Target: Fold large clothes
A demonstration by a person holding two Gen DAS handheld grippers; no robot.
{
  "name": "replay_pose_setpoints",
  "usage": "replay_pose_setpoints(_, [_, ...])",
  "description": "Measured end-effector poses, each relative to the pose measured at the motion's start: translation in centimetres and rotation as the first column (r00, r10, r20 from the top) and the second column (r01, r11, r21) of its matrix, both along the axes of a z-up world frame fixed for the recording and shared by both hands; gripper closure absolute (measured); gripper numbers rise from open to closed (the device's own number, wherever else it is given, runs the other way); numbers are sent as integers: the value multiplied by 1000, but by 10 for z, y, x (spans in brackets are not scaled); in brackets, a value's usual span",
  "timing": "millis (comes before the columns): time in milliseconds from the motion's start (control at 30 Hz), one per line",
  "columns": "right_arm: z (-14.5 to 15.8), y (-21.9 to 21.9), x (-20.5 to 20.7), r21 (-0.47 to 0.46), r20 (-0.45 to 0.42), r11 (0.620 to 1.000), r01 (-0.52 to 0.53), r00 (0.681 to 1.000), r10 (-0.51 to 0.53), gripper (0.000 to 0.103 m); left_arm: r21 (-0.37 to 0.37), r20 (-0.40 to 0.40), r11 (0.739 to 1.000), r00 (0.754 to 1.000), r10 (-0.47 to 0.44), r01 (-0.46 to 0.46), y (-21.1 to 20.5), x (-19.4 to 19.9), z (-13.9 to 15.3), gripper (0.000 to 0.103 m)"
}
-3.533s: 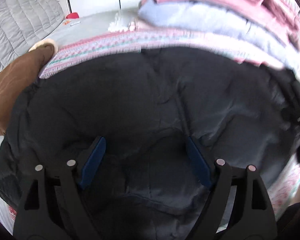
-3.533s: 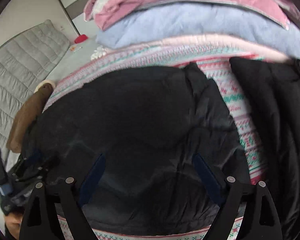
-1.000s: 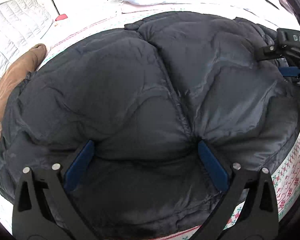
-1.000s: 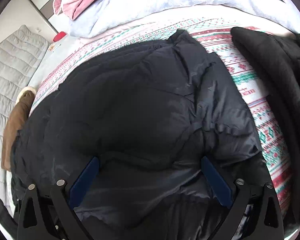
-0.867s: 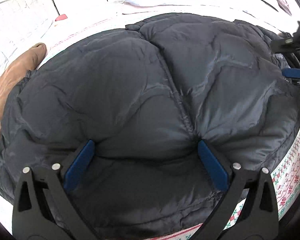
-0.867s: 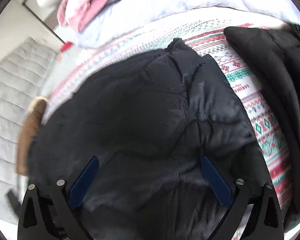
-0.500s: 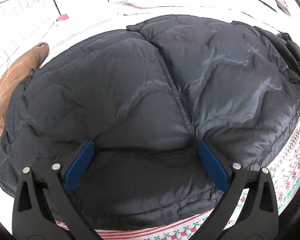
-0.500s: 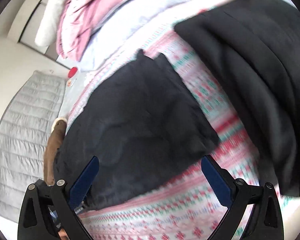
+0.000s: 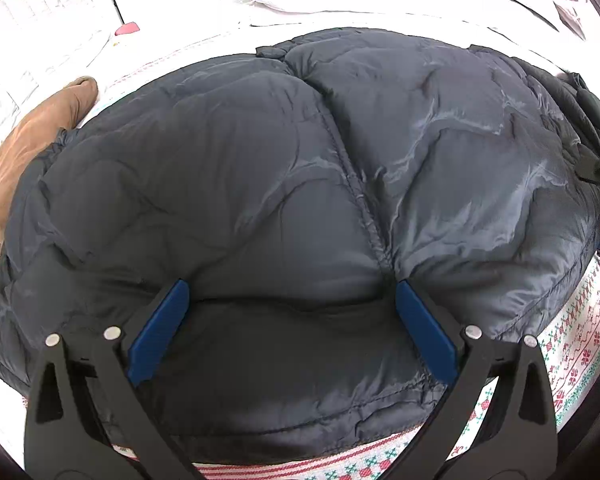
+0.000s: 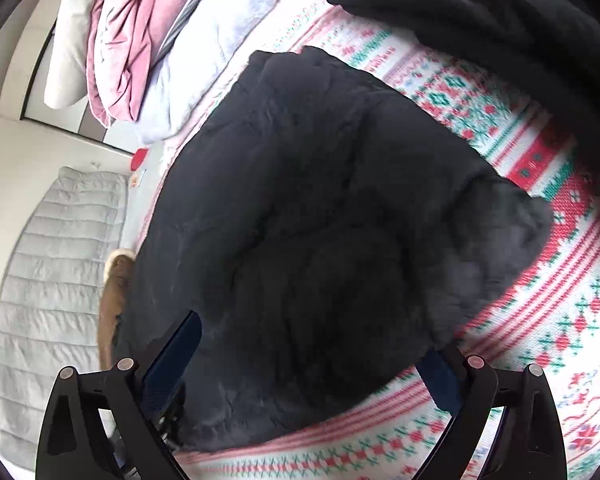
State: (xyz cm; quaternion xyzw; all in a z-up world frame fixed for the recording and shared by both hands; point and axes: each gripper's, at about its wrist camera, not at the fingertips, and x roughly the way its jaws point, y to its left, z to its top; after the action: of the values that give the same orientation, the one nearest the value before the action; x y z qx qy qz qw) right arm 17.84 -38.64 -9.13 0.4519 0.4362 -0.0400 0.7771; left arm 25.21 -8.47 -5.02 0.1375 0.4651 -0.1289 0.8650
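Bedding is filling the background: a blanket [image 10: 572, 292] knitted in red, green and white is covering the bed, with pillows [image 10: 112, 36] in pink, pale blue and white stacking up at its head and a grey quilt [image 10: 52, 276] lying beside the bed.

On the blanket a dark puffer jacket [image 9: 300, 184] is lying as a thick, compact bundle with a stitched seam running down its middle. A brown garment [image 9: 24, 160] is peeking out along its left edge, touching it, and a black fleece [image 10: 480, 28] is sitting near the jacket's far right side, with a strip of blanket between them.

The left gripper [image 9: 290, 328] is hovering low over the jacket's near edge with its jaws spread wide and nothing between them. The right gripper [image 10: 312, 360] is also standing wide open and empty, looking down on the jacket's right part and the blanket beside it.

Judging by its squared outline and doubled thickness, the jacket is looking already folded, with no sleeve showing loose in either view; whether its underside is tidy is hidden. What is probably remaining is smoothing or setting this bundle aside, then dealing with the fleece and the brown garment, neither of which is looking neatly folded.

No brand, label or readable writing is showing anywhere in these views.
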Motion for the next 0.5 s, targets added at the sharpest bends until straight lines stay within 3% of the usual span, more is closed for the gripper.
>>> replay_pose_setpoints(233, [4,7,2,15,55,999,43,998,-44,27,0,-1,1000,1000,0,0,0,0,0,0])
replay_pose_setpoints(400, [7,2,-1,8,72,997,70,995,-71,69,-1,-1,1000,1000,-1,1,-1,0,0,0])
replay_pose_setpoints(500, [20,5,1,-44,116,998,54,992,-49,81,-15,-5,1000,1000,-3,3,1,1,1,0])
